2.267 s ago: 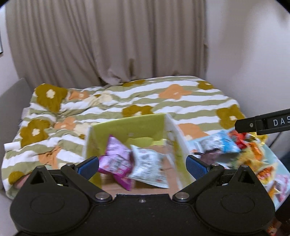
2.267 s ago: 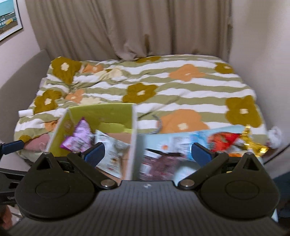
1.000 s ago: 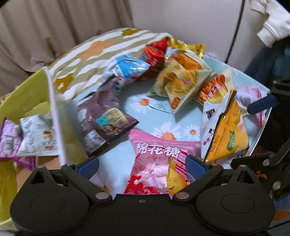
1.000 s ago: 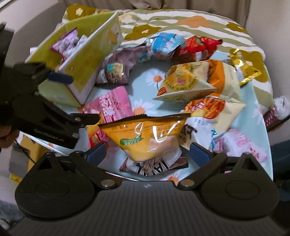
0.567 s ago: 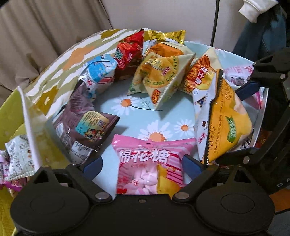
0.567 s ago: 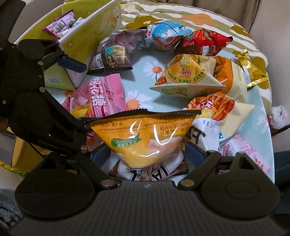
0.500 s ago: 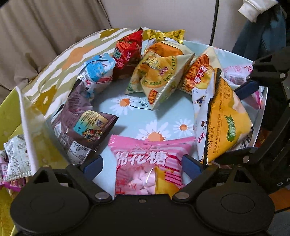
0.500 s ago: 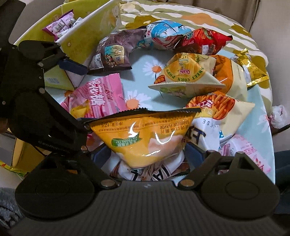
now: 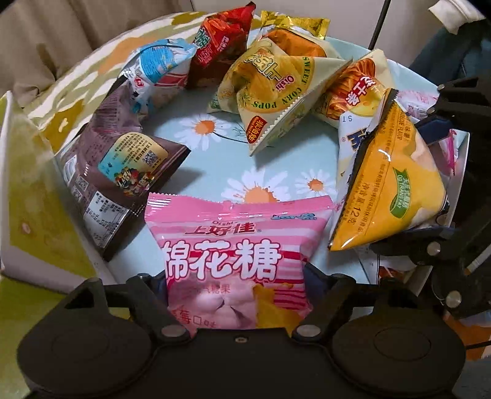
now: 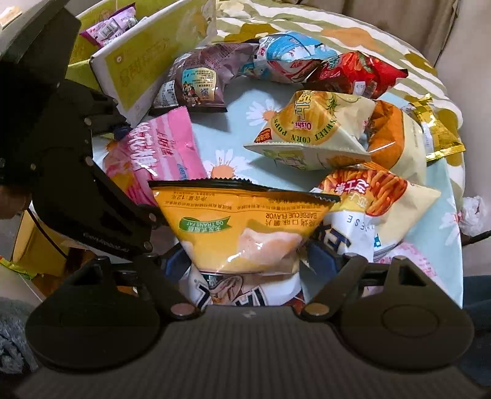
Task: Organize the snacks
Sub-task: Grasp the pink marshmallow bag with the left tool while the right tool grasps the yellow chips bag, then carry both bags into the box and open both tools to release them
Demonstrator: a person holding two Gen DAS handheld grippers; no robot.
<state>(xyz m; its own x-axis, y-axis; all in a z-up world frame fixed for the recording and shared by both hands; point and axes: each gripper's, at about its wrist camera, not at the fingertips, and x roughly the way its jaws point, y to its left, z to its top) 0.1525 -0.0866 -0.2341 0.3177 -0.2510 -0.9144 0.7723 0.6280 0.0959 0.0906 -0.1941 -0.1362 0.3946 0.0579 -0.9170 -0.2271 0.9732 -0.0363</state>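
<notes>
My left gripper (image 9: 236, 280) is shut on a pink marshmallow bag (image 9: 233, 254), whose lower part sits between the fingers. It also shows in the right wrist view (image 10: 153, 153) at the left. My right gripper (image 10: 245, 261) is shut on a yellow barbecue chip bag (image 10: 242, 227), held upright; it shows in the left wrist view (image 9: 389, 181) at the right. The other snacks lie on a round table with a blue daisy cloth (image 9: 282, 159). A green cardboard box (image 10: 135, 58) with purple packets stands at the left.
On the table lie a brown bag (image 9: 119, 172), a blue-white bag (image 9: 159, 64), a red bag (image 9: 221, 43), a sweet corn pops bag (image 9: 276, 92), an orange fries bag (image 10: 377, 190) and a gold wrapper (image 10: 438, 132). A striped flowered bedspread (image 10: 322, 24) lies behind.
Both grippers dropped from the box to the table's near edge. The left closed on the pink bag and the right closed on the yellow bag; both bags now stand more upright.
</notes>
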